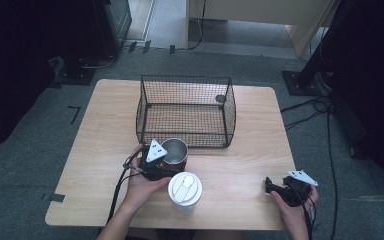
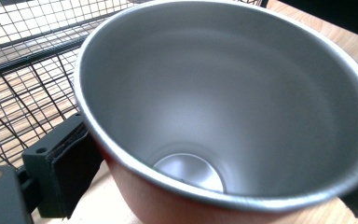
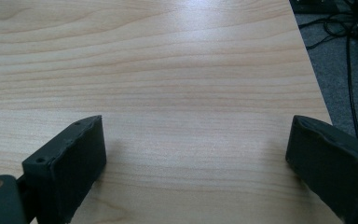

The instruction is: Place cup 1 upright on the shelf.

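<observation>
A red cup [image 1: 175, 152] with a bare steel inside stands upright on the wooden table [image 1: 240, 165], just in front of a black wire basket [image 1: 182, 136]. My left gripper [image 1: 171, 163] is shut on the cup from the near-left side. In the left gripper view the cup [image 2: 223, 93] is between the jaws, with one pad [image 2: 70, 163] pressed against its red wall and the basket mesh [image 2: 23, 60] behind it. My right gripper [image 1: 270, 185] rests near the table's front right corner, open, with only bare wood between its fingers [image 3: 70, 163].
A white lidded tumbler [image 1: 185, 189] stands close in front of the red cup, beside my left hand. The basket holds a small dark round object [image 1: 220, 99] at its back right corner. Cables [image 1: 320, 107] lie on the floor to the right of the table edge [image 3: 314, 79].
</observation>
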Demonstrator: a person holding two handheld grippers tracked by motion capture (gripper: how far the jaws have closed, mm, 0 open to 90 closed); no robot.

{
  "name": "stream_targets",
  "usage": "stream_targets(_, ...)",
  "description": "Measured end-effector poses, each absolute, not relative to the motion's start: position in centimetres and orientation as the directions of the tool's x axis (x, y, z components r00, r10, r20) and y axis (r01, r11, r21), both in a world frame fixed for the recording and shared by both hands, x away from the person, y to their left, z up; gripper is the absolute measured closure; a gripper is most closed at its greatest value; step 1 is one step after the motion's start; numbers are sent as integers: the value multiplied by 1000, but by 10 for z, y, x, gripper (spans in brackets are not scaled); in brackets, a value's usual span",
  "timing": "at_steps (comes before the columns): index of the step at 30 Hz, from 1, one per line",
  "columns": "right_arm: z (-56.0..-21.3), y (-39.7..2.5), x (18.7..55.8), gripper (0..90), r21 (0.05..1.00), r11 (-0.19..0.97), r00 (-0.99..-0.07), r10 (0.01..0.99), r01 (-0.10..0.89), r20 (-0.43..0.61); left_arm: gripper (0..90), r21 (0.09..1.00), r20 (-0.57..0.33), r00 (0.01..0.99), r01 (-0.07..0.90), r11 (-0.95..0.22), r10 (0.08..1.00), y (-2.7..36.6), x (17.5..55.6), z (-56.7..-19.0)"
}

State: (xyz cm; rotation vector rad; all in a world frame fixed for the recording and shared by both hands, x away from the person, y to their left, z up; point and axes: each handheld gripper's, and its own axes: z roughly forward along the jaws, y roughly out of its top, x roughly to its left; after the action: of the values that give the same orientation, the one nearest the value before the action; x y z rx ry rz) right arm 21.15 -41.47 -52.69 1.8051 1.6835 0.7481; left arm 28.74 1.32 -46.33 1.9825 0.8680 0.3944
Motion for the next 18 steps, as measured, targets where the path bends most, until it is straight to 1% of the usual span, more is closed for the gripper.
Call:
stream_targets(2, -527, -415, 212, 47, 723, -59, 58, 998, 689, 27, 39, 840, -52, 702, 415, -349, 711, 10, 288, -464)
stream_targets(5, -527, -415, 212, 47, 722, -59, 57, 998, 689, 27, 70, 843, -42, 702, 407, -352, 711, 8, 289, -464)
stream_targets(10, -527, -415, 212, 47, 722, -59, 57, 998, 689, 27, 76, 844, -24, 688, 403, -354, 725, 9, 289, -463)
stream_targets(14, -527, -415, 212, 47, 722, -59, 57, 998, 689, 27, 78, 843, -42, 678, 419, -338, 734, 15, 290, -461)
stream_targets(18, -527, -414, 212, 47, 722, -58, 55, 998, 689, 28, 78, 858, -30, 668, 398, -324, 743, 20, 288, -456)
